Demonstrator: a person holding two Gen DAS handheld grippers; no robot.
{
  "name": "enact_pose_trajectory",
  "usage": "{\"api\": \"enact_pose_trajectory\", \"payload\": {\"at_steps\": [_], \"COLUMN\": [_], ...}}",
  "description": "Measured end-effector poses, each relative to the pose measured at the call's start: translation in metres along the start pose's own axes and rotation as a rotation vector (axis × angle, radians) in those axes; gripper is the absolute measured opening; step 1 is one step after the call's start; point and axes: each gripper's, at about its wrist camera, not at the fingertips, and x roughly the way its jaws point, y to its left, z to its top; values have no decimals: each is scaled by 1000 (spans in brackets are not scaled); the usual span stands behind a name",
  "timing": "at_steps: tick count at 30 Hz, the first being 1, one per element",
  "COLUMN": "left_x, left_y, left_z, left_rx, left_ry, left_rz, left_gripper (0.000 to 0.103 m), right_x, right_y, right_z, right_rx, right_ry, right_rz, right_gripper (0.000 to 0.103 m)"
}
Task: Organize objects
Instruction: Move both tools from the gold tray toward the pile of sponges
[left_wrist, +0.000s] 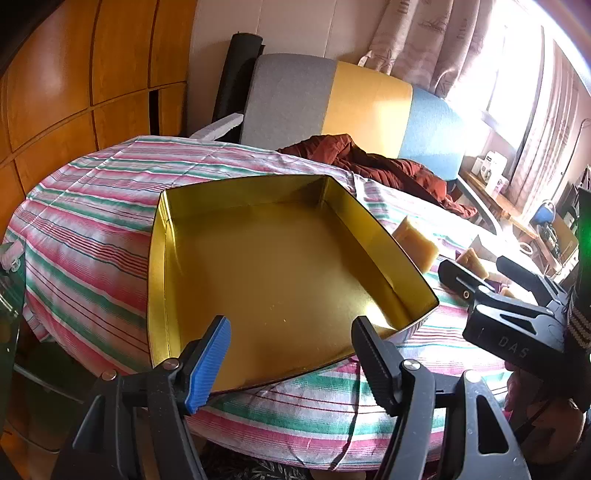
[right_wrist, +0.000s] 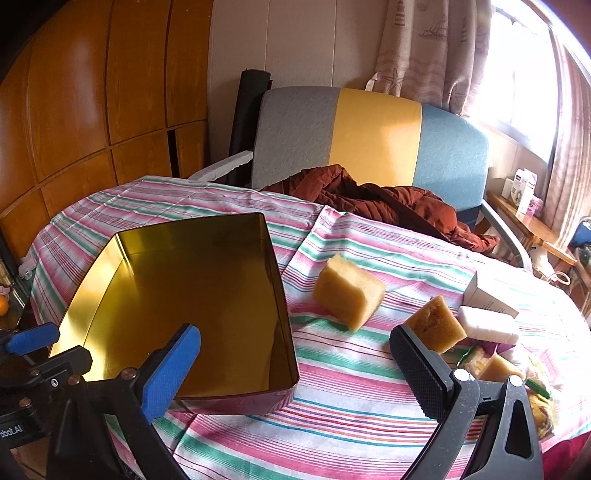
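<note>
Here, left gripper (left_wrist: 291, 347) gaped wide over gold tin (left_wrist: 280, 266), holding nothing. Right gripper (right_wrist: 295, 363) equally wide, empty, beside tin's right wall; sponge (right_wrist: 347, 291) at one o'clock on striped cloth (right_wrist: 351, 398).

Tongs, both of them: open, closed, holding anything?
Left tongs: open, holding nothing, over the near edge of the gold tin.
Right tongs: open, holding nothing.

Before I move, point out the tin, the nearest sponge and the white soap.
tin (right_wrist: 192, 295): right wrist view, bare gold floor.
nearest sponge (right_wrist: 436, 325): right wrist view, top face.
white soap (right_wrist: 487, 325): right wrist view, middle.
</note>
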Motion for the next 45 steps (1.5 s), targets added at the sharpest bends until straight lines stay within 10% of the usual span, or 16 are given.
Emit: {"api": "enact_pose_trajectory", "payload": {"at_steps": [31, 45], "left_x": [16, 43], "left_y": [-47, -117], "left_z": [23, 63], "left_rx": [138, 337], "left_ry": [41, 78], "left_rz": [-94, -175], "left_gripper": [79, 82], "right_x": [4, 9], "right_y": [-68, -182], "right_z": [-6, 14], "right_rx": [55, 48], "right_ry": [29, 8], "right_rz": [-118, -323], "right_gripper": [103, 103]}}
